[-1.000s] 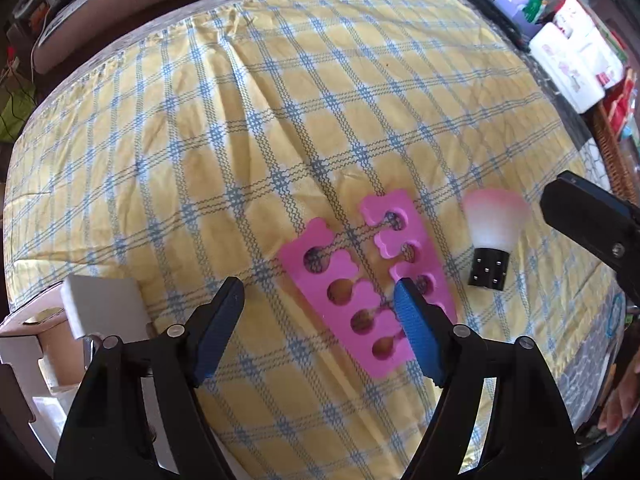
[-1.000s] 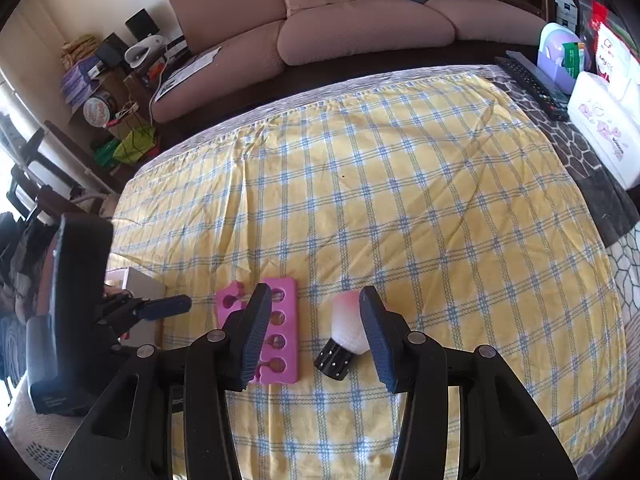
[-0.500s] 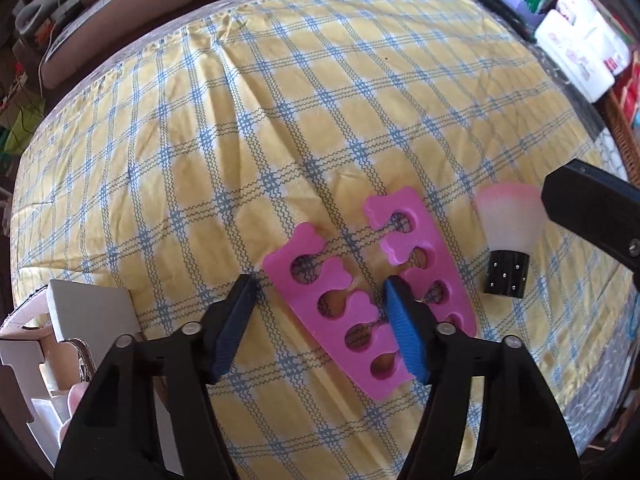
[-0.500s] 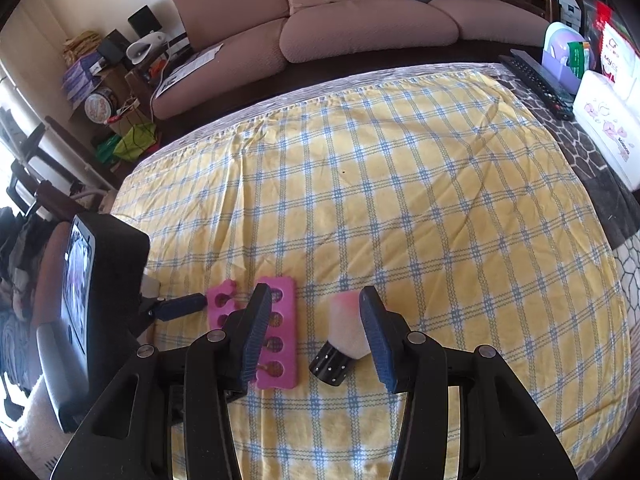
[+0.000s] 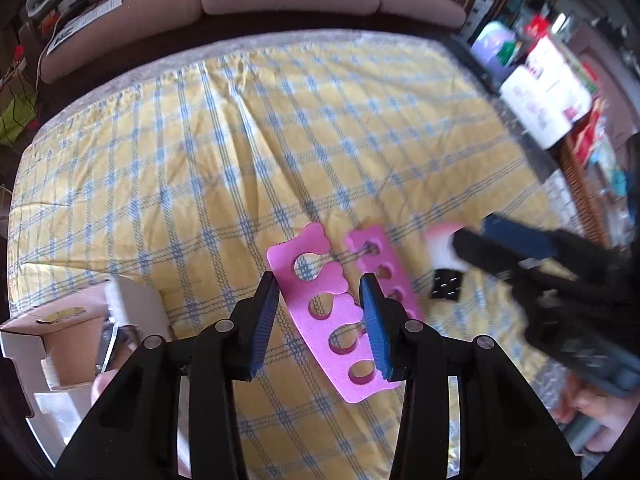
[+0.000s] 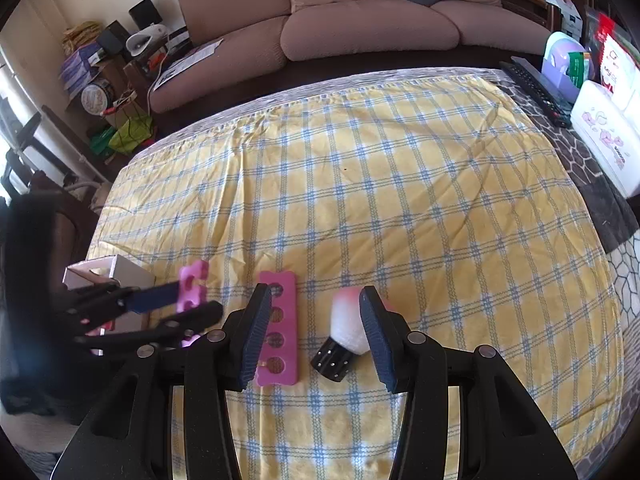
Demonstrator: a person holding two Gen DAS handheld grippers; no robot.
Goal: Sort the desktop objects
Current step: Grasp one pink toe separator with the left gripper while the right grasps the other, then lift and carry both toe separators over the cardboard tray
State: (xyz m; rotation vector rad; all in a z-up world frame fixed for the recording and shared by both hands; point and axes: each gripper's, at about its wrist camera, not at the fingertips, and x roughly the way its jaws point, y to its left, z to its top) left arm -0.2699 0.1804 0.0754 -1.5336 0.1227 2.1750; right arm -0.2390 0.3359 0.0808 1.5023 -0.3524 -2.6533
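My left gripper [image 5: 320,320] is shut on a pink foam toe separator [image 5: 320,292] and holds it above the yellow checked cloth [image 5: 240,160]. It also shows in the right wrist view [image 6: 191,286]. A second pink toe separator [image 6: 276,332] lies flat on the cloth, also seen in the left wrist view [image 5: 384,268]. A small brush with white-pink bristles and a black base [image 6: 344,336] lies beside it. My right gripper [image 6: 312,336] is open, its jaws on either side of the brush and second separator, touching neither.
A white cardboard box [image 5: 72,340] sits at the cloth's left edge, also in the right wrist view [image 6: 108,272]. A remote [image 6: 536,88], a white tissue pack [image 6: 604,136] and other packages stand at the right. A sofa [image 6: 360,28] lies beyond.
My left gripper has closed on the nearer pink toe separator and lifted it off the cloth. My right gripper has stayed open over the brush.
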